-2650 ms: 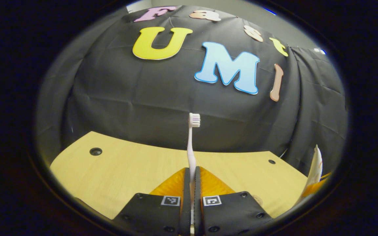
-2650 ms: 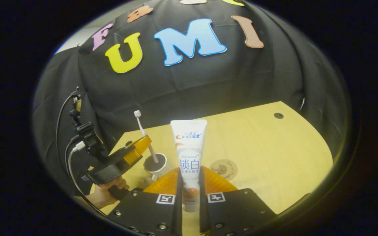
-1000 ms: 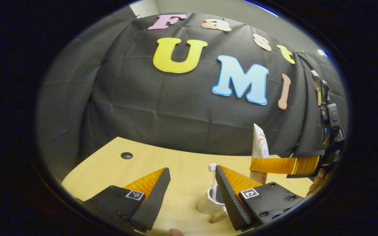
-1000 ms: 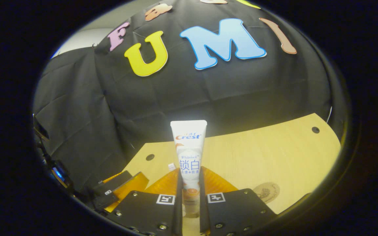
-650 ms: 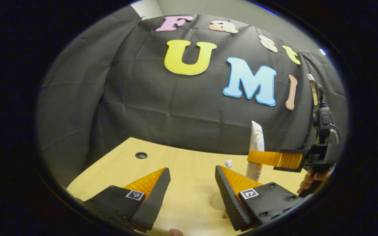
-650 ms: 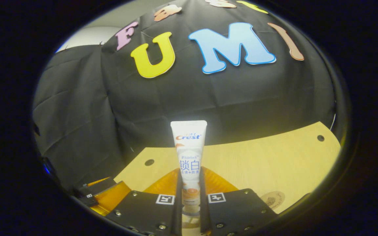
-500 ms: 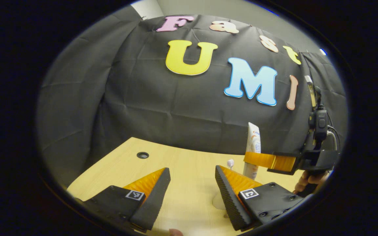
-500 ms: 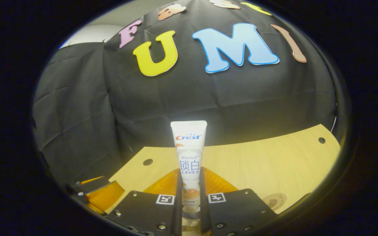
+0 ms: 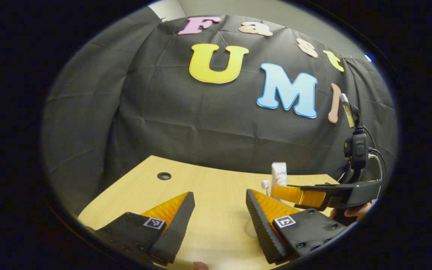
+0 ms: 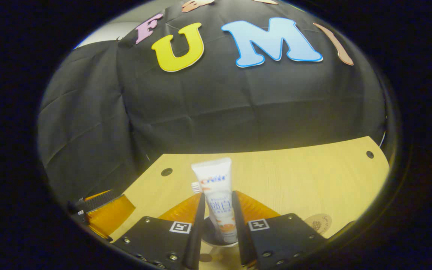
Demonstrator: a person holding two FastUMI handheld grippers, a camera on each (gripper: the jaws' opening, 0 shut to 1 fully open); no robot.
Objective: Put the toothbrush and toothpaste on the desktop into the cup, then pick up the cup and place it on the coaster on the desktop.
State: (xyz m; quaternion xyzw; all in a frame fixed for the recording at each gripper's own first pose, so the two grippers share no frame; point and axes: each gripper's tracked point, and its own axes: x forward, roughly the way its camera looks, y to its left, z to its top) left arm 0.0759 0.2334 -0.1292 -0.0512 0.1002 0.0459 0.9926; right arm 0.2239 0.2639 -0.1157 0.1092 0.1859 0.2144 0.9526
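Directly below the right gripper [image 10: 218, 210], whose parted fingers loosely flank the near-upright toothpaste [image 10: 216, 195], sits the cup [image 10: 216, 240]; left gripper [image 9: 219, 210] spread, empty.

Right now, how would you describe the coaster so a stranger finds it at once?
Start at the wooden desktop. In the right gripper view, look at its near edge, right of the right claw. The coaster is the flat round disc, unlike the tall toothpaste tube.

toothpaste [image 10: 216, 195] standing in cup [image 10: 216, 240], toothbrush [image 10: 196, 187] apparently behind, coaster [image 10: 318, 224] to right
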